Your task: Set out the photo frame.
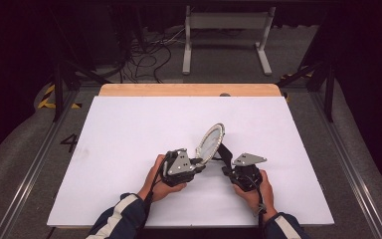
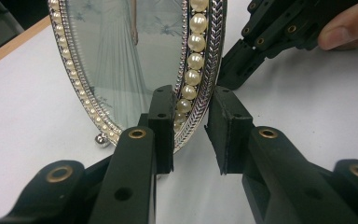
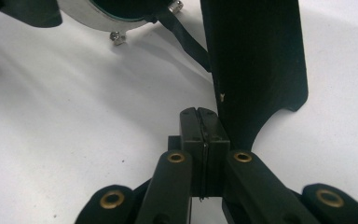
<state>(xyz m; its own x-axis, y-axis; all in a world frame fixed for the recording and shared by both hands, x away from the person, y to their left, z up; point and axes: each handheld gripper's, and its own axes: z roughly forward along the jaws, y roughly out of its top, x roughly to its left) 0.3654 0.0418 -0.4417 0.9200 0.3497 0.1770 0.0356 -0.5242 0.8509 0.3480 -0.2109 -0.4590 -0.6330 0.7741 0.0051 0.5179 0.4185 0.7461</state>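
Oval pearl-rimmed frame [image 2: 135, 60] stood on white table [image 1: 129, 129], left gripper [image 2: 191, 133] jaws straddled its rim, contact unclear, right gripper [image 3: 204, 140] pressed together beside black stand [image 3: 256, 70].

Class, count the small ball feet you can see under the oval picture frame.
2, both seen in the right gripper view: one foot beneath the frame's rim, another near the stand. Others may be hidden.

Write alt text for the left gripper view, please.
Two black jaws of the left gripper straddle the pearl-trimmed silver rim of an oval picture frame standing on a white table. The right gripper shows behind the frame.
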